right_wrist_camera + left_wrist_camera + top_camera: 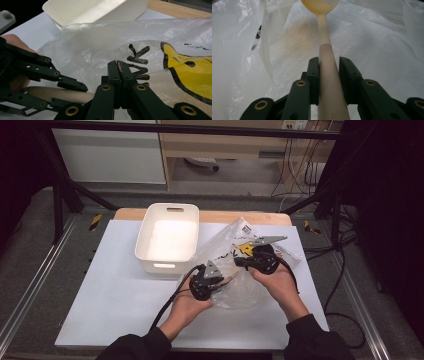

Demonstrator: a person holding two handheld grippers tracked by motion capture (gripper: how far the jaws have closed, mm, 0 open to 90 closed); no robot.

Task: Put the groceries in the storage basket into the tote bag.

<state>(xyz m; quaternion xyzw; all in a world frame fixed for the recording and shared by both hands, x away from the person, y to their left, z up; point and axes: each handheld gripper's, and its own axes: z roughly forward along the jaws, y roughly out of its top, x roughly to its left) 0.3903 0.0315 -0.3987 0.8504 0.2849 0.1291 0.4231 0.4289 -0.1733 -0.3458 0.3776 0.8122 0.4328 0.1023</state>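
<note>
Plastic bag [240, 270] film is pinched flat in my right jaws [119, 82]. My left jaws [329, 75] clamp the spoon [327, 62] handle, bowl inside the bag mouth. Next: push deeper, then release.

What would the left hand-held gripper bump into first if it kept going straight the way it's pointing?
Most likely the plastic bag. The left hand-held gripper grips a spoon that points ahead of its jaws, and crinkled film lies right behind the spoon's bowl, so the spoon would probably touch it first. Depth is hard to judge.
</note>
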